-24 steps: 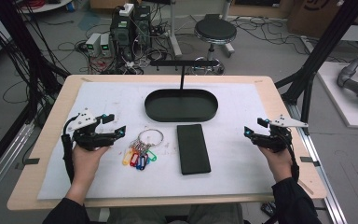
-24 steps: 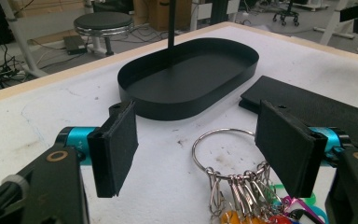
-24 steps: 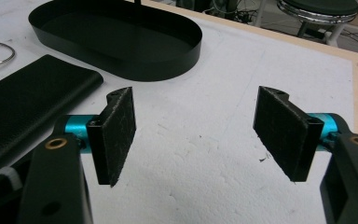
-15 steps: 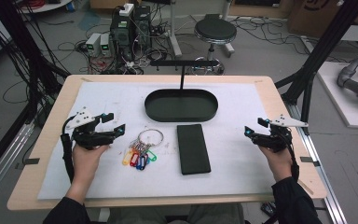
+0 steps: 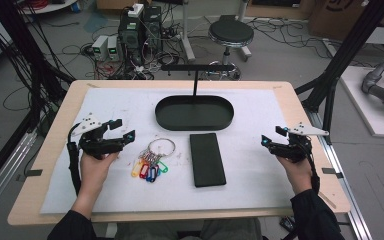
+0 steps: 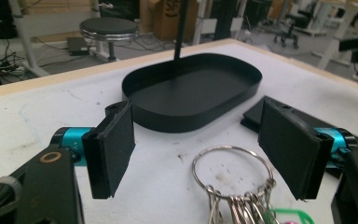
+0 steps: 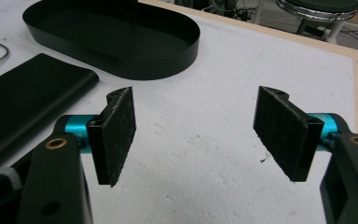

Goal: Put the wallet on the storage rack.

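Left gripper (image 5: 122,131) sits at the left of the table (image 5: 290,95), jaws spread wide with nothing between the pads, aimed toward the keys (image 5: 152,159). From the left gripper view, the big key ring (image 6: 230,168) lies flat on the white mat (image 6: 37,116) just ahead of the left gripper (image 6: 200,149) and between its two pads (image 6: 114,149), not touched by either one. The coloured tags (image 5: 147,170) fan out from the ring toward the person's side of the table.

Over on the right, the right gripper (image 5: 272,141) hovers near the table's right edge, jaws also wide apart and empty. The right gripper view confirms it: bare mat (image 7: 205,140) shows in the gap of the right gripper (image 7: 198,135), and its pads (image 7: 119,135) grip nothing.

Between the two grippers, the black case (image 5: 207,159) lies flat, just right of the keys and well apart from the right gripper. Beyond it sits the oval black tray (image 5: 194,114), empty, with a thin black post (image 5: 195,82) rising behind it. In the left gripper view the tray (image 6: 196,93) lies straight ahead past the ring, and a corner of the case (image 6: 256,112) peeks out behind the right-hand pad.
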Available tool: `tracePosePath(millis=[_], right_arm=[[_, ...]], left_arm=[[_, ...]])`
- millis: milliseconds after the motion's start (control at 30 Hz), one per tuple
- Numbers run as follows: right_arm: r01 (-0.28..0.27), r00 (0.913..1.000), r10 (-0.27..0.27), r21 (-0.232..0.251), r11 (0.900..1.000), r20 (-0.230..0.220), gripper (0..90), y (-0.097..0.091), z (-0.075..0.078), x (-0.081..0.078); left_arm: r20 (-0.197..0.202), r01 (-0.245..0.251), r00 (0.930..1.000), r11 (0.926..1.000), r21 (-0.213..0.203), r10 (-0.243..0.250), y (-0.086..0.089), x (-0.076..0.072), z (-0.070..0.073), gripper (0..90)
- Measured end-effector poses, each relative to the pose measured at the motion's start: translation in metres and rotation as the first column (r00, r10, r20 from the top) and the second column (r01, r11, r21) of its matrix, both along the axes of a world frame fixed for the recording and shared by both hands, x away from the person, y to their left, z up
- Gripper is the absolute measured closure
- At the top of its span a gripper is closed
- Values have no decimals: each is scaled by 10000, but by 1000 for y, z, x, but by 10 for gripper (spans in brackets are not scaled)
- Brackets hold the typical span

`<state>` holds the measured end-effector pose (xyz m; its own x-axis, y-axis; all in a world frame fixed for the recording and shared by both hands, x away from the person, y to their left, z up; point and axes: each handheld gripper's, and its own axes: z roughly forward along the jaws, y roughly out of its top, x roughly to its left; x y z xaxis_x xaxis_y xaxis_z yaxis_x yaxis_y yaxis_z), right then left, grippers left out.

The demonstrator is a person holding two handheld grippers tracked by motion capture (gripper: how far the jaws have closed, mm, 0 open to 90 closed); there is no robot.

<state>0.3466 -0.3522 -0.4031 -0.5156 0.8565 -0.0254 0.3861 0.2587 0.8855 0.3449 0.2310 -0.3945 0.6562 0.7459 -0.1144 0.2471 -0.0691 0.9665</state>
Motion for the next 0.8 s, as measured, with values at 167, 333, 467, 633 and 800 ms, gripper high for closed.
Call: tracePosePath(millis=[167,333,467,633,800], right_arm=[[73,10000,-73,8,10000,-54,301,0,0,0],[51,10000,-51,-1,10000,0,301,0,0,1],[55,10000,-55,-39,10000,-10,301,0,-1,1],[65,10000,-65,-36,10000,-43,301,1,-1,2],[43,9999,-44,-79,10000,-115,301,2,-2,3]], left_arm=[[-120,-213,9997,9994,262,217,-5,5,0,227],[-418,-211,9988,9976,653,239,-18,13,0,227],[-682,32,9977,9971,755,20,-27,18,-1,237],[-829,299,9963,9958,860,-228,-36,25,-2,334],[-1231,504,9918,9917,1183,-357,-46,33,-7,404]])
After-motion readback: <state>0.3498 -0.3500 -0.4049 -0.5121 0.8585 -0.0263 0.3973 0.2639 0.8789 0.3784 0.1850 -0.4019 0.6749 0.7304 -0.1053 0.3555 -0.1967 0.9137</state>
